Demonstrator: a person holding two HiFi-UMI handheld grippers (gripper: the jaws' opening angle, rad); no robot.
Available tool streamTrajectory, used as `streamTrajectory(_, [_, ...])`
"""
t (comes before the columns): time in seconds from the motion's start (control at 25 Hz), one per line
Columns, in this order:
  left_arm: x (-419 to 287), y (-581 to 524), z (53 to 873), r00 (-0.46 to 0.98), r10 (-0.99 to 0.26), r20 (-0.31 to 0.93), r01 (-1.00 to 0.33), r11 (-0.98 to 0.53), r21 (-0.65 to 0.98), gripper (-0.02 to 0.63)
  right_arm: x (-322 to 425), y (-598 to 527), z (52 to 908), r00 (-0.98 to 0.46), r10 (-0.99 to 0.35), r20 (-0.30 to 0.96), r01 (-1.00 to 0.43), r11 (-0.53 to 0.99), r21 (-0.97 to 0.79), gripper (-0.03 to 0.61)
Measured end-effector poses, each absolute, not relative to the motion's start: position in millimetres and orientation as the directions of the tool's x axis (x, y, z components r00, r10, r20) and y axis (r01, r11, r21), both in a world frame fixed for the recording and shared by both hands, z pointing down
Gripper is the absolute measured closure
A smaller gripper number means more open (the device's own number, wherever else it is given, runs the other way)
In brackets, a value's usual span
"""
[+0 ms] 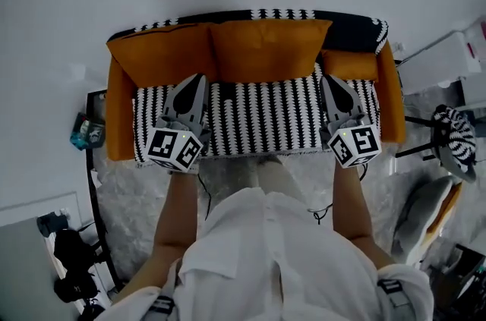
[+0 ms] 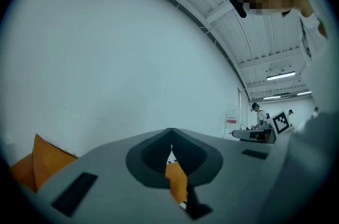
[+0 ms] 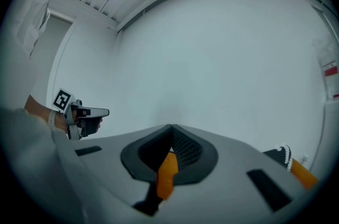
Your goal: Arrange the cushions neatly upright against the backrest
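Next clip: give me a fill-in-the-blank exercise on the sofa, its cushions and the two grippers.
1. The middle cushion leaning on the backrest is ____ in colour.
2. The sofa seat has a black-and-____ pattern.
3. The left gripper and the right gripper hold nothing, and the jaws of both are ____.
Missing words: orange; white; shut.

A white shirt is worn, crossed by 2 dark shoulder straps with buckles. The left gripper and right gripper are built as tapering grey shells with dark-lined jaws. Each is fitted at the rear with a white cube printed with black square markers. Thin black cables are attached.
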State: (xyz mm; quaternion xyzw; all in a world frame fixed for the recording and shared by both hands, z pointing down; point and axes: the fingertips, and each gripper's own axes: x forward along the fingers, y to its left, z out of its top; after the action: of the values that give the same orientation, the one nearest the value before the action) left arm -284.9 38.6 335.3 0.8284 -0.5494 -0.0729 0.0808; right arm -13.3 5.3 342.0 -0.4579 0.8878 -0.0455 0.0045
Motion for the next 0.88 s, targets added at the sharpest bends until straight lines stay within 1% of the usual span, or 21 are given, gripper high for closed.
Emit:
streamTrajectory(0.16, [-305,105,330,0.374,-0.926,-0.044,-0.907,-0.376,0.189,0.598,-24,68,338,-0.569,-0.822,0.01,-0.819,0.566,-0.094,0.571])
streamTrajectory(0.48, [-333,229,322,0.351,-0.936,-0.004,-0.923,-0.347,0.164,0.598,-34,187,319,-0.555,-0.832,0.009,-0.83,0.553,-0.071,0.571])
streamTrajectory(0.88, [-333,312,302,0.319,-0.947,-0.025,-0.94,-0.32,0.116,0.598,-32,261,299,-0.585,-0.811,0.001,-0.811,0.585,-0.026,0.571])
